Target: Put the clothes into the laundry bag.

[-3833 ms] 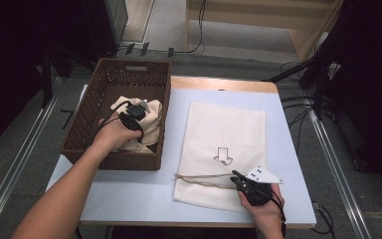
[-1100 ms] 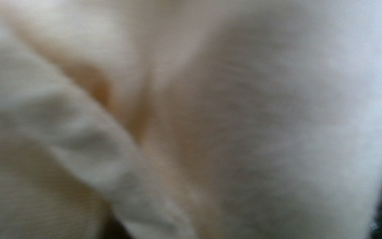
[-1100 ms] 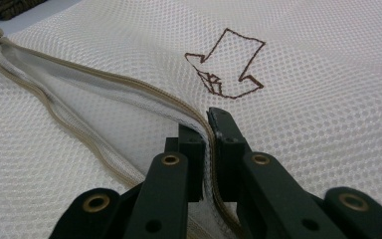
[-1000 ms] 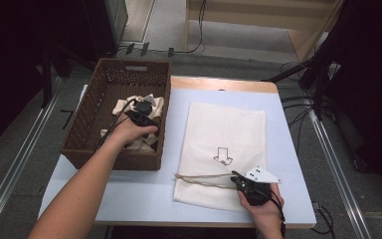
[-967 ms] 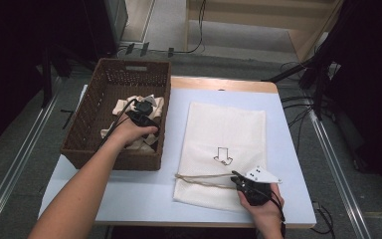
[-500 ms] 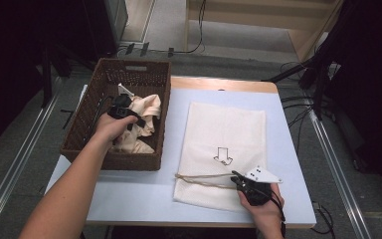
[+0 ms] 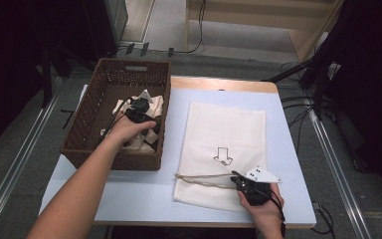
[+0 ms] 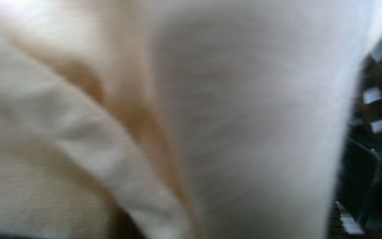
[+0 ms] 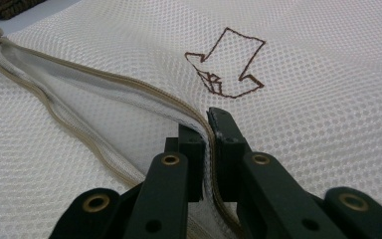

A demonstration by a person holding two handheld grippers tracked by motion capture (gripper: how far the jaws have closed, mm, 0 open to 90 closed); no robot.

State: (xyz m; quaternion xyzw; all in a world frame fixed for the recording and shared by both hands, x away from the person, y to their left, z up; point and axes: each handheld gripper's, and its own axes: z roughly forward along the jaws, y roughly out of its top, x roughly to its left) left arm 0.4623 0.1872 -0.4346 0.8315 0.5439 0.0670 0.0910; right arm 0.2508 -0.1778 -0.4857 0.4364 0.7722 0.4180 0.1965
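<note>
Two black hand-held grippers, bare forearms

The right gripper has matte black jaws with brass-coloured rivets, a grey three-cornered plate and a black cable; the left gripper is black and likewise cabled.

The mesh bag is white netting, an open weave of tiny round holes, matt and slightly rough, with a brown arrow printed on it. Its beige zipper edge looks like woven tape. The right tongs are matt black plastic with brass-coloured rivets. The basket is dark brown woven wicker, coarse and ribbed. The cloth inside it is cream fabric, soft, matt, finely ribbed. The table top is smooth pale blue, with a light wooden edge.
</note>
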